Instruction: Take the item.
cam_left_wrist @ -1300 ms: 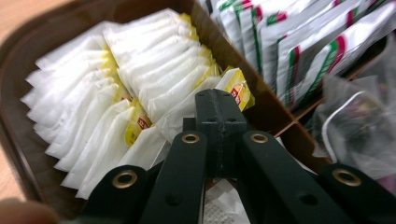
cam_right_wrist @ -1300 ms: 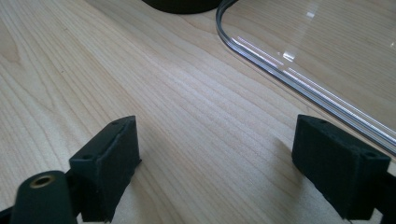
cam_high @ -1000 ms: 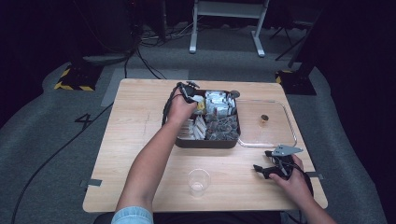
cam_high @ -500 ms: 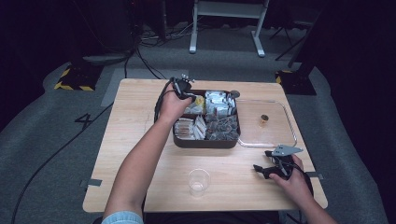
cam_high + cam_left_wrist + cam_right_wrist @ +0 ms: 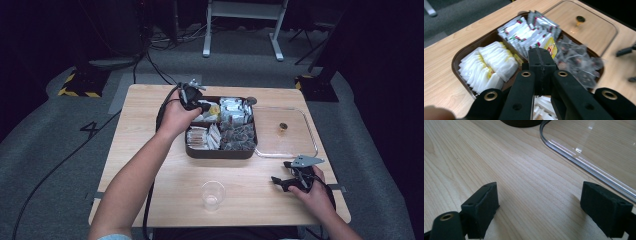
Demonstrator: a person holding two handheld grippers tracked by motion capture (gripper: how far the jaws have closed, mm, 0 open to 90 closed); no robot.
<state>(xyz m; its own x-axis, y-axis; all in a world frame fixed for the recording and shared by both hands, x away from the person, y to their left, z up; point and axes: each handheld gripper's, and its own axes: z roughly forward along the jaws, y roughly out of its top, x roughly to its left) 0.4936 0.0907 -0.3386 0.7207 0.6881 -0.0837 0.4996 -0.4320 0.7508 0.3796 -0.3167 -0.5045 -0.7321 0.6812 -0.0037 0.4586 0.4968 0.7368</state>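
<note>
A dark brown compartment tray (image 5: 220,154) of tea packets stands mid-table. My left gripper (image 5: 199,103) hovers over its far left corner, jaws pressed together (image 5: 539,53). A yellow tea packet (image 5: 551,47) sticks out at the tips and seems pinched there, above the white sachets (image 5: 489,67) and the red-and-green printed packets (image 5: 524,35). My right gripper (image 5: 281,171) rests on the table at the near right, jaws wide apart (image 5: 539,202) with bare wood between them, close to the clear lid (image 5: 599,157).
The clear lid (image 5: 285,145) with a small gold knob (image 5: 283,126) lies flat to the right of the tray. A clear plastic cup (image 5: 212,195) stands near the front edge. Dark clear-wrapped packets (image 5: 579,67) fill another tray compartment. A cable trails along the table's left side.
My left hand has lifted out of the tray and drawn back toward its far left corner. The right hand has stayed put.
</note>
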